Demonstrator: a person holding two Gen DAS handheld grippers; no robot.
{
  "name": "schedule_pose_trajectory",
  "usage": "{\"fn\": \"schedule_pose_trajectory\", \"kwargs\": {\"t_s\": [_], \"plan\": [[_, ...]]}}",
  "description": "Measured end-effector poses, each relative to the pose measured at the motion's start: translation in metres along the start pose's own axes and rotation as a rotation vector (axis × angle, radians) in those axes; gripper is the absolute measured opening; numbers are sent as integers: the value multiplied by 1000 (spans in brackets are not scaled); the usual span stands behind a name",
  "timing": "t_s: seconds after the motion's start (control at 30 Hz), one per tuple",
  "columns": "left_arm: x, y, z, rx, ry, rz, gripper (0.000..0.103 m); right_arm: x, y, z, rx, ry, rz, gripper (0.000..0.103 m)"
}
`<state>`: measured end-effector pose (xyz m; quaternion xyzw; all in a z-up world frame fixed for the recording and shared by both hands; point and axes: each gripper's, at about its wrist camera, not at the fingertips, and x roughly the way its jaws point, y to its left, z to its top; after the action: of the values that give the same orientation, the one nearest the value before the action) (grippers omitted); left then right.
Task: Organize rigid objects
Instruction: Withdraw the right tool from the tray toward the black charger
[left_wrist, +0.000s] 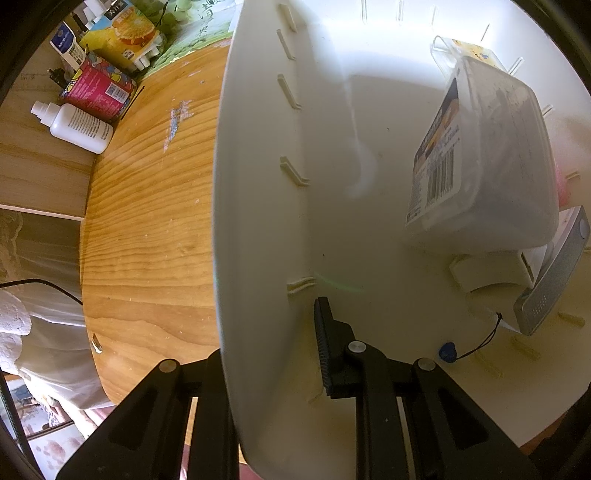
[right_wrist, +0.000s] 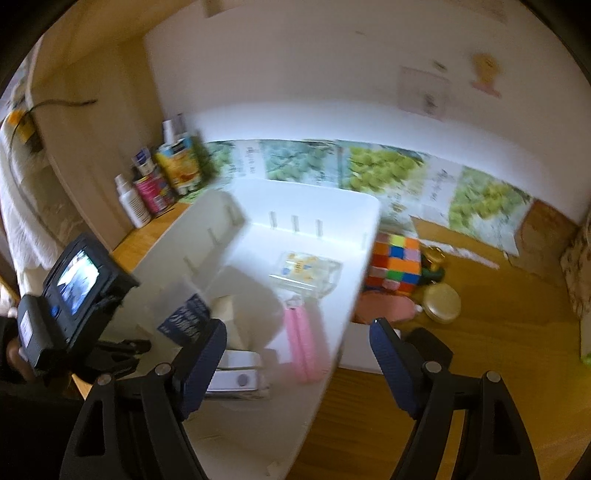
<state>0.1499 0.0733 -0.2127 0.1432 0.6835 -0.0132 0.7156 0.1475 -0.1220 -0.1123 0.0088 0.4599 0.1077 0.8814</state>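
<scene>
White plastic makes up the storage bin (right_wrist: 314, 206) that sits on the wooden table (right_wrist: 498, 332), and everything else is best placed against it. The left gripper (left_wrist: 273, 354) pinches the bin's near side wall, one pad inside and the other outside, its jaws narrow on the thin plastic. The right gripper (right_wrist: 299, 358) hangs above the bin's near right corner with its jaws wide apart and nothing between the pads.

Inside the bin lie a frosted lidded box with a barcode label (left_wrist: 487, 162), a small clear case with yellow print (right_wrist: 306, 273) near the far wall, a pink flat item (right_wrist: 304, 343) along the right side, and a white and grey device (left_wrist: 554, 288) at the near end, from which a thin cord runs to a blue tag (left_wrist: 447, 350). The pink item is too blurred to name with confidence.

Just outside the bin's right wall sit a colour puzzle cube (right_wrist: 397, 264), a round gold tin (right_wrist: 441, 303) and a pink piece (right_wrist: 384, 308). Beyond its left far corner stand a white bottle (left_wrist: 79, 127), a pink packet (left_wrist: 99, 88) and a yellow juice carton (left_wrist: 125, 40).
</scene>
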Motion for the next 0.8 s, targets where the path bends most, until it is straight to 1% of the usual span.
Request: {"fn": "schedule_pose_trajectory", "kwargs": {"t_s": [0.27,0.4,0.57,0.8], "plan": [[2,0,5,-11,15,3,21,9,-58,-8,208,35,-26,82],[5,2,8,-22,23,3,21,16,-83,-14,281,62,-48,82],[9,7,14,-41,37,-1,21,24,-108,-24,331,96,-82,82],[15,16,20,-69,51,0,22,37,-134,-35,344,138,-121,82]]}}
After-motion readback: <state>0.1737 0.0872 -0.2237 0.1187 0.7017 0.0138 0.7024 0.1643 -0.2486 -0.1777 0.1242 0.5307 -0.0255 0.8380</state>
